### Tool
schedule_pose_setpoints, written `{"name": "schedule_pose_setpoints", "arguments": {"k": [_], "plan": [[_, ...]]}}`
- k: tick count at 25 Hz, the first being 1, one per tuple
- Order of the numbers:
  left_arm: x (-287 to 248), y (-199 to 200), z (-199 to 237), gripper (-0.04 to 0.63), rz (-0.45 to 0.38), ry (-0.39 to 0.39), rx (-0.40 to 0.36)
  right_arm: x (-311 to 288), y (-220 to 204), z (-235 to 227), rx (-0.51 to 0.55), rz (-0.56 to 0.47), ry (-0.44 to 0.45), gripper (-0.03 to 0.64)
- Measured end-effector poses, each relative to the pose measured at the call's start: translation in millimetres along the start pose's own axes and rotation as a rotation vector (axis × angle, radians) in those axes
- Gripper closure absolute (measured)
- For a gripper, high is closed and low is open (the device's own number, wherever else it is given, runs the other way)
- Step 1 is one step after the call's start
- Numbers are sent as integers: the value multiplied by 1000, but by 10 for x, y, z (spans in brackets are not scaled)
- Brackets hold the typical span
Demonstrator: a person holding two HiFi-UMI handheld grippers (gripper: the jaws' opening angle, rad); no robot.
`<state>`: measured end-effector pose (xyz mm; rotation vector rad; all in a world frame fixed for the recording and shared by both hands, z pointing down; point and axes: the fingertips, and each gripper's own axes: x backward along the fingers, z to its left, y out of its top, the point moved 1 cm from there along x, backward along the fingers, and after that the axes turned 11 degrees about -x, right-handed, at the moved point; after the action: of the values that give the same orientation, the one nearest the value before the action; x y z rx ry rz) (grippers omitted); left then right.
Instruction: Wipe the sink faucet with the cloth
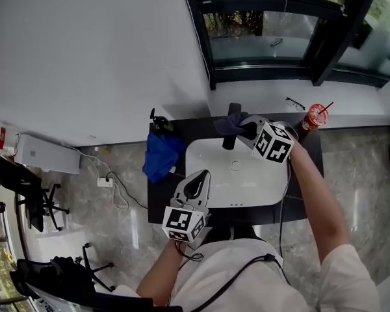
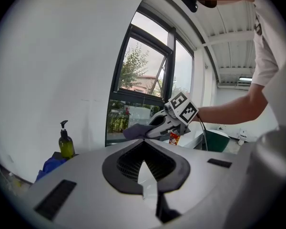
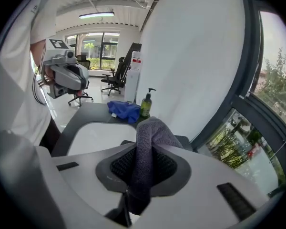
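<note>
1. An office building's wash corner — a white sink (image 1: 247, 177) is set in a dark table (image 1: 160, 203) against a plain white wall (image 1: 84, 57), with a soap bottle (image 3: 145, 104) at the back.
2. Swivel chairs (image 3: 115, 78) stand on the polished stone floor (image 1: 117, 239) of the open room behind (strip lights (image 3: 96, 15) overhead).
3. Tall dark-framed windows (image 1: 273, 34) face trees (image 2: 133, 66).
</note>
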<state>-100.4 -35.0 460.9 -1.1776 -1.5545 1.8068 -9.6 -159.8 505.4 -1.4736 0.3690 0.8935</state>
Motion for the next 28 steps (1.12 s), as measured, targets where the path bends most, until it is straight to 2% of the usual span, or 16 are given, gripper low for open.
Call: {"name": "schedule_pose_setpoints", "arguments": {"k": [4, 8, 11, 14, 18, 24, 28], "plan": [[-78, 60, -122, 603, -4, -37, -23, 84, -124, 325, -34, -5, 72, 555], [-99, 74, -189, 603, -3, -51, -25, 238, -248, 565, -148, -74, 119, 555], [-100, 53, -218, 603, 3, -57, -27, 300, -485, 661, -247, -83, 126, 555], [-114, 59, -237, 603, 4, -61, -30, 329, -750, 579, -331, -84, 86, 555], [-132, 84, -240, 603, 5, -59, -31, 399, -829, 313, -415, -132, 1, 555], [-103, 30, -159, 603, 20, -36, -26, 177, -808, -33, -427, -35, -61, 555], [-65, -11, -90, 603, 23, -6, -10, 68, -742, -264, -470, -53, -112, 555]]}}
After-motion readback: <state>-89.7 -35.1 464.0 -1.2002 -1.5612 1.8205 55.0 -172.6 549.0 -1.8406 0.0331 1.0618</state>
